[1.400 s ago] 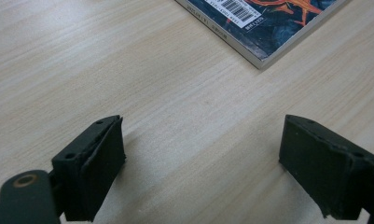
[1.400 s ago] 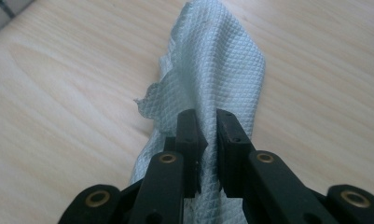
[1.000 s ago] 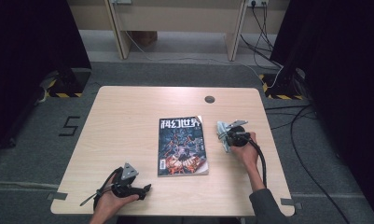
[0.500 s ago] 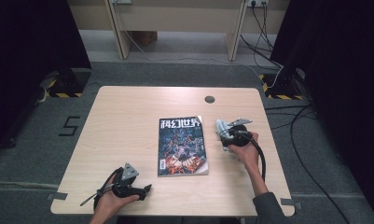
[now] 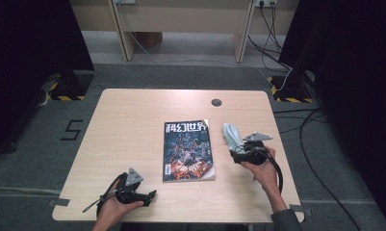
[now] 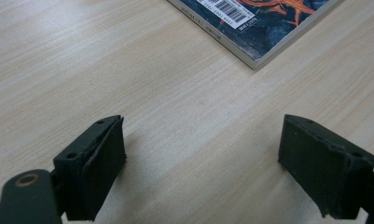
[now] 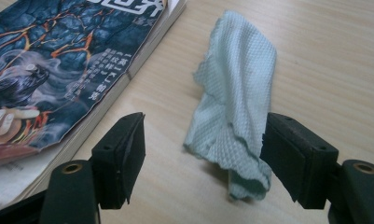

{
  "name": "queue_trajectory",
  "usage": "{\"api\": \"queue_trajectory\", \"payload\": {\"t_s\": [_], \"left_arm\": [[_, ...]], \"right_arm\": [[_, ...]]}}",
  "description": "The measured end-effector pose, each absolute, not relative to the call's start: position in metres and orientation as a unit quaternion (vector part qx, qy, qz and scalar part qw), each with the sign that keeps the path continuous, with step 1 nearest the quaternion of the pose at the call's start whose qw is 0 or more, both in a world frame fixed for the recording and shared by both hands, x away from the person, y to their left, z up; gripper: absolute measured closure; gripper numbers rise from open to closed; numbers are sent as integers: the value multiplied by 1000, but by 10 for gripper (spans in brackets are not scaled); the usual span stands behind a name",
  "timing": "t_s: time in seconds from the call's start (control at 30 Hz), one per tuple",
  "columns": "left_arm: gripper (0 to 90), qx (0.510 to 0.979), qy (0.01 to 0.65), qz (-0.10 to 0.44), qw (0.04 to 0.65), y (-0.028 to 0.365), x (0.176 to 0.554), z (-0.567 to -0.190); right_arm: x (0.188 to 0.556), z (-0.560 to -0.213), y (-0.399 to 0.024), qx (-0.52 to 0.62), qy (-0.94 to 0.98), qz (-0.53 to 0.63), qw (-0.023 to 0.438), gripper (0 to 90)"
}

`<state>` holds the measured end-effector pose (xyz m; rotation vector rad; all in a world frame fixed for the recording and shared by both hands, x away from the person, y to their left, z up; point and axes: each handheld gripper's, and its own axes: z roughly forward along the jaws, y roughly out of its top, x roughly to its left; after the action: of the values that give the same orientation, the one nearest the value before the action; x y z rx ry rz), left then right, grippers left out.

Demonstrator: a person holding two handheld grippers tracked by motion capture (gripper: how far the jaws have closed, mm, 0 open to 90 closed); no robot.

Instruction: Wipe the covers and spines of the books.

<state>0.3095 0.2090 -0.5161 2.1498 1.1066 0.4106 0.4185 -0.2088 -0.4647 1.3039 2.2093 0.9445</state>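
Note:
A dark-covered magazine (image 5: 188, 150) lies shut in the middle of the wooden table (image 5: 133, 125). Just right of it a pale green cloth (image 5: 231, 135) lies crumpled on the wood. My right gripper (image 5: 236, 153) points at the cloth's near end. Its jaws have just been opening, and in the right gripper view (image 7: 203, 154) they stand wide on either side of the cloth (image 7: 240, 84), beside the magazine (image 7: 58, 60). My left gripper (image 5: 149, 195) rests near the front left edge. In its own view (image 6: 201, 158) it is open over bare wood, with the magazine's corner (image 6: 259, 28) ahead.
A round cable hole (image 5: 216, 102) sits near the table's far edge. Grey carpet surrounds the table, with cables on the floor at the right and desk legs beyond the far side.
My right gripper opened, let go of the cloth and drew back a little toward the near right. The cloth now lies loose on the table. The left gripper stayed put.

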Motion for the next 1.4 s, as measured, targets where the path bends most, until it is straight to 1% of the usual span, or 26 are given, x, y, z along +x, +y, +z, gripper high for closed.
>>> {"api": "queue_trajectory", "payload": {"t_s": [0.53, 1.03, 1.1, 1.4], "left_arm": [[137, 823, 426, 158, 340, 209, 309, -516], [137, 824, 425, 159, 339, 209, 309, -516], [137, 824, 425, 159, 339, 209, 309, -516], [136, 824, 424, 159, 339, 209, 309, -517]], "right_arm": [[382, -472, -208, 448, 803, 346, 185, 260], [360, -480, -200, 436, 809, 347, 185, 193], [357, -481, -199, 438, 809, 348, 180, 193], [345, -487, -197, 424, 822, 331, 186, 189]]}}
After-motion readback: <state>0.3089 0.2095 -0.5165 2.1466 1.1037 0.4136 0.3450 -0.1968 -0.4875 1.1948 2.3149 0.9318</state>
